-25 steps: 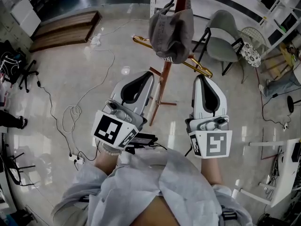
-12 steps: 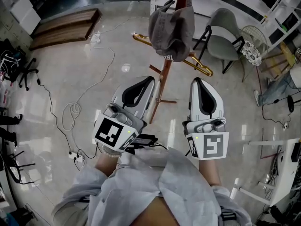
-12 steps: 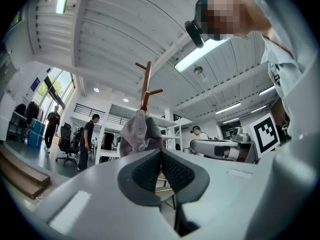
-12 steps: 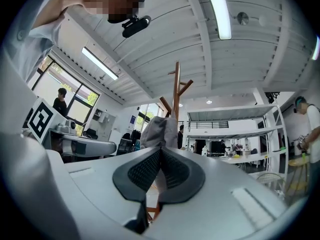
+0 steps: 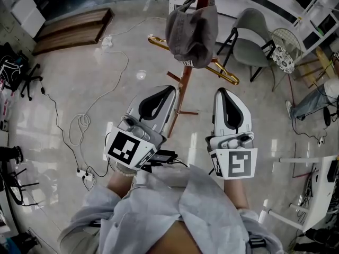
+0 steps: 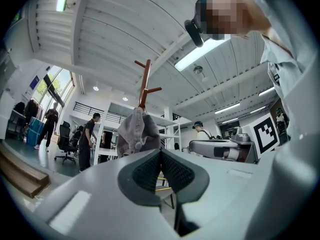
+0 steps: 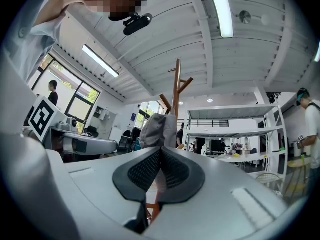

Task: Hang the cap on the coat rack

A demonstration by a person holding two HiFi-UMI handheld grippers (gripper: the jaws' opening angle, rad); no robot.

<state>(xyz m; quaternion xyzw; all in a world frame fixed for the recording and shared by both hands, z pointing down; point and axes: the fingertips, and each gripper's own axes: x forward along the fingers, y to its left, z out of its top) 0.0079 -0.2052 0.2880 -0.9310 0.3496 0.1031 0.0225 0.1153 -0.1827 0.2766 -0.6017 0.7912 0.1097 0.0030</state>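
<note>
Cap of gray cloth hangs high on the wooden coat rack, apart from both grippers. The left tongs and the right tongs are each pressed together with nothing between them, held on either side of the rack's pole.

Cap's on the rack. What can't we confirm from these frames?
- Head view: cap covers its own peg; coat rack top is cut off by the frame edge.
- Left gripper view: left gripper, shut, hides the cap's lower edge.
- Right gripper view: right gripper, shut, does likewise.
</note>
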